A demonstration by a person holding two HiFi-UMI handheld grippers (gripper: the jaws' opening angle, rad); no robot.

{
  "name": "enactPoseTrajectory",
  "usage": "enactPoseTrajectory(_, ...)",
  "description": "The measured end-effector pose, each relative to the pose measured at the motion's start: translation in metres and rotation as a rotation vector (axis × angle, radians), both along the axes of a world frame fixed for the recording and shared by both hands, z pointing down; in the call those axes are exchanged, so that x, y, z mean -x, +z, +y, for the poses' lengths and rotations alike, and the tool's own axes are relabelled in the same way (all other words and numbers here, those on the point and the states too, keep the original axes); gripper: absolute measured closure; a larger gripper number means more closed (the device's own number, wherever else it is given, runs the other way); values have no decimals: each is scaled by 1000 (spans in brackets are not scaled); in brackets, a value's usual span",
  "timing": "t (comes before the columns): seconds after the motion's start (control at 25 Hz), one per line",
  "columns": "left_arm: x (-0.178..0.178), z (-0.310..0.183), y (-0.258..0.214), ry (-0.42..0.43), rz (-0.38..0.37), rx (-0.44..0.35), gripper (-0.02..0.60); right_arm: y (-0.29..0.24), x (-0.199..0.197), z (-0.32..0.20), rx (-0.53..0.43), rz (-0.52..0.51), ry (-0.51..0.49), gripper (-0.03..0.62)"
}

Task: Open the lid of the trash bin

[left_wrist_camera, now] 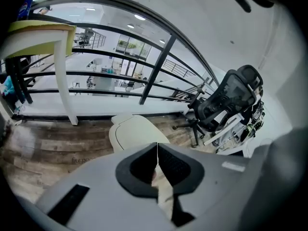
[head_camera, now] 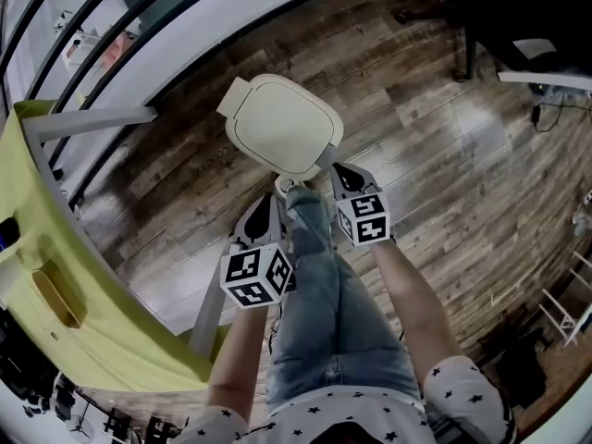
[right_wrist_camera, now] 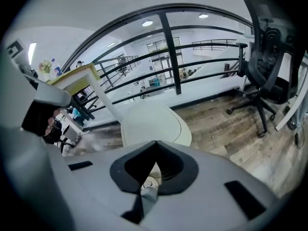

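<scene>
The left gripper (head_camera: 267, 209) and right gripper (head_camera: 342, 174), each with jaws pressed together on nothing, flank a jeans-clad leg (head_camera: 319, 276) just beside the cream trash bin lid (head_camera: 282, 123).

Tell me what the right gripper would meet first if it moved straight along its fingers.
Most likely the trash bin's cream lid, which sits directly ahead of the shut right gripper. Depth is unclear, and the head view suggests it may catch only the lid's near edge.
</scene>
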State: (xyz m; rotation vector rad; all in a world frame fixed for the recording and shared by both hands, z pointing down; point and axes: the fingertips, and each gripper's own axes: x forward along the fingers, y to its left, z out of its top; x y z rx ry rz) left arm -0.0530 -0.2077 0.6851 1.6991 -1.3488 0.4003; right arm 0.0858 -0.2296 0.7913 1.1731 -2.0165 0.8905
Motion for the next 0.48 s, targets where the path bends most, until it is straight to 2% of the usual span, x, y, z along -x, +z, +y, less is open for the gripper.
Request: enactPoseTrajectory(0.48, 8, -8, 34, -15, -4, 38, 566, 64, -3, -3, 87, 72, -23, 600)
